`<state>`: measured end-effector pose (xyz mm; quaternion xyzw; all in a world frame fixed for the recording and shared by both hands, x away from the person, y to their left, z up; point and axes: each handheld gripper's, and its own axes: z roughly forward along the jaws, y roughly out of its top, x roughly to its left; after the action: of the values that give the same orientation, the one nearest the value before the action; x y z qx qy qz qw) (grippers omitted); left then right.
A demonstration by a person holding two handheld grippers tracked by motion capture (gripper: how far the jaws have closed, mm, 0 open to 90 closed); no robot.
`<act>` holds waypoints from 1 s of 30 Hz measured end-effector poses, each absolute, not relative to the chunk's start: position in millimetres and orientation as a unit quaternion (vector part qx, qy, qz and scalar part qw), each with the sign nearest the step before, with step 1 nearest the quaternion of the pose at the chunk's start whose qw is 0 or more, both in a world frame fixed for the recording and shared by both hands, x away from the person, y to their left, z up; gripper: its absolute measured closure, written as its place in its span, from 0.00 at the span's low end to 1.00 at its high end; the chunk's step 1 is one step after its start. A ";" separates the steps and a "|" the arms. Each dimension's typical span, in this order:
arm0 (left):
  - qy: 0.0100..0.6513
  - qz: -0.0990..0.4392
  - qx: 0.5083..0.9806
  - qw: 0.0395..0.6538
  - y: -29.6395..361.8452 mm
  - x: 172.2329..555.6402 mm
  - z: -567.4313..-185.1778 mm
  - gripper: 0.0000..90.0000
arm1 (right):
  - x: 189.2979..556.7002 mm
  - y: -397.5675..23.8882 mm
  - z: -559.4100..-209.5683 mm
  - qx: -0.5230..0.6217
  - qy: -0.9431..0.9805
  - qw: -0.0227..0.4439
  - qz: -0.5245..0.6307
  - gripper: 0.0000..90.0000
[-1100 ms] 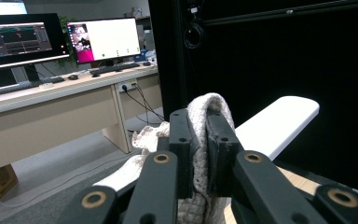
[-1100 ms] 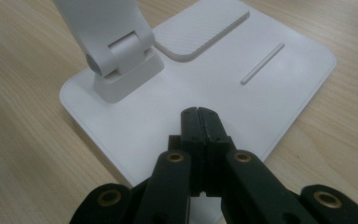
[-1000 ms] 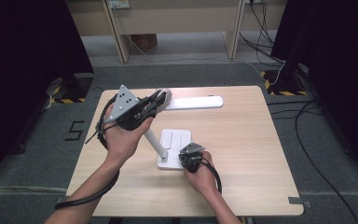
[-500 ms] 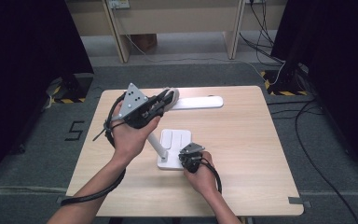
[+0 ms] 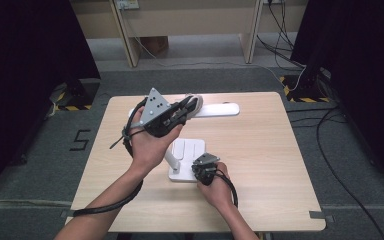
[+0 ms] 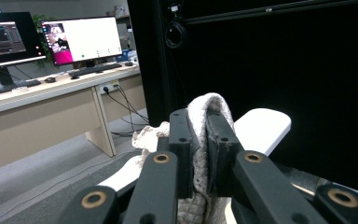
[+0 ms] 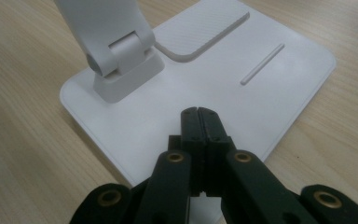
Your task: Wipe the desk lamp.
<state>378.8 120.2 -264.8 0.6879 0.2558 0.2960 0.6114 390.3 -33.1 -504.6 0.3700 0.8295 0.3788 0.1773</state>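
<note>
Currently, the work appears to be wiping down a white desk lamp (image 5: pixel 182 160) that stands near the middle of the wooden table (image 5: pixel 260 150). The left gripper (image 5: pixel 190 106) has its jaws clamped on a folded off-white knitted cloth (image 6: pixel 204 135) and holds it against the lamp's long flat head (image 5: pixel 219 109), near the end where the head joins the arm. The right gripper (image 5: pixel 203 169) has its jaws fully closed on nothing; their tips press down on the lamp's flat base plate (image 7: pixel 279 79), apparently steadying it. By the look of it, wiping of the head is underway; how much of the head is done cannot be told, and the arm and base seem left. The lamp is matte white, with a hinged arm (image 7: pixel 107 32) rising from the base.
</note>
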 end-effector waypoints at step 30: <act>0.230 0.281 0.701 0.614 80.8 383.6 -263.4 0.91 | 389.6 -33.0 -505.0 0.369 0.829 0.179 0.380 1.00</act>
<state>383.6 80.8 -263.4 0.7008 0.2303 0.2812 0.6139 389.6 -33.0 -505.0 0.3694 0.8289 0.3800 0.1793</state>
